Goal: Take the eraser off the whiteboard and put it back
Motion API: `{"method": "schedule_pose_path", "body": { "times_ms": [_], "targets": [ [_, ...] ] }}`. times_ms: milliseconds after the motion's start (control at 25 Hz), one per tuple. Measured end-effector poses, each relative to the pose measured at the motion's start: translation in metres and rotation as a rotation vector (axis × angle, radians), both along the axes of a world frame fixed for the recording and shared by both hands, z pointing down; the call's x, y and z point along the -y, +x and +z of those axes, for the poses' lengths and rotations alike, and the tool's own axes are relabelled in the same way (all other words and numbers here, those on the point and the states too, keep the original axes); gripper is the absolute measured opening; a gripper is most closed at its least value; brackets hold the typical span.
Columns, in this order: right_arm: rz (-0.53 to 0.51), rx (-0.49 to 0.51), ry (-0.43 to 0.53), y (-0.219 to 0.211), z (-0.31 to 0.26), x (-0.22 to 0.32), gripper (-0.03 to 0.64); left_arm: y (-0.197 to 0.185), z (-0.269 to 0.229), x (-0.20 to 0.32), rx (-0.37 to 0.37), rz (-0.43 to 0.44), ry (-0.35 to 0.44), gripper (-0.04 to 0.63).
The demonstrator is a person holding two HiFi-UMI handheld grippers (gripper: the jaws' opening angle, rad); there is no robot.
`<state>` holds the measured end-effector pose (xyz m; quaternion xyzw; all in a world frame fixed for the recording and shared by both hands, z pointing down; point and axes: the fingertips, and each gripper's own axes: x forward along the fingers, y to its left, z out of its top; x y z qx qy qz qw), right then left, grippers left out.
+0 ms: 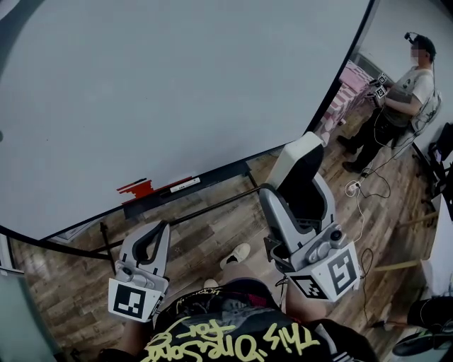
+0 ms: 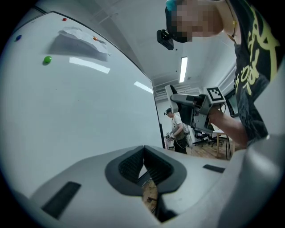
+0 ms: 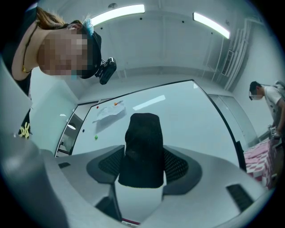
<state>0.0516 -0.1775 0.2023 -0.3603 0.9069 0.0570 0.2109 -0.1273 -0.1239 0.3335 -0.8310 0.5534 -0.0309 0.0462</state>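
There is one whiteboard and one eraser. The grippers are two: the left gripper and the right gripper. On the board I count four small round magnets: a green magnet, a blue magnet, a red magnet and an orange magnet. There is also one sheet of paper. Two ceiling lamps are visible. The people are two: the person with the grippers and a second person.

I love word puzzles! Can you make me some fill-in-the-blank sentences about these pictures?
The right gripper is shut on the ___.
The left gripper is shut and holds ___.
The green magnet sticks on the ___.
Missing words: eraser; nothing; whiteboard.
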Motion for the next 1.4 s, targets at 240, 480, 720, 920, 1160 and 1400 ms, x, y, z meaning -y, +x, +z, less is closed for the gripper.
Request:
{"method": "schedule_pose_path", "body": {
  "times_ms": [240, 480, 720, 920, 1160, 1400],
  "targets": [
    [0.006, -0.001, -0.001, 0.000, 0.000, 0.004, 0.259, 0.001, 0.001, -0.002, -0.004, -0.003, -0.001, 0.008],
    [0.019, 0.003, 0.008, 0.003, -0.005, 0.012, 0.259, 0.002, 0.000, 0.001, -0.005, -0.004, 0.000, 0.008],
    [0.021, 0.009, 0.012, 0.003, -0.011, 0.019, 0.258, 0.001, 0.000, 0.003, -0.009, -0.018, 0.000, 0.008],
    [0.011, 0.013, 0.009, -0.002, -0.014, 0.028, 0.259, 0.000, -0.002, 0.004, 0.002, -0.021, 0.027, 0.008],
    [-0.006, 0.015, 0.022, -0.010, -0.020, 0.036, 0.259, -0.003, 0.002, 0.003, -0.026, -0.051, -0.010, 0.008],
    [-0.009, 0.016, 0.035, -0.015, -0.029, 0.046, 0.259, -0.005, 0.001, 0.002, -0.024, -0.065, -0.004, 0.008]
  ]
}}
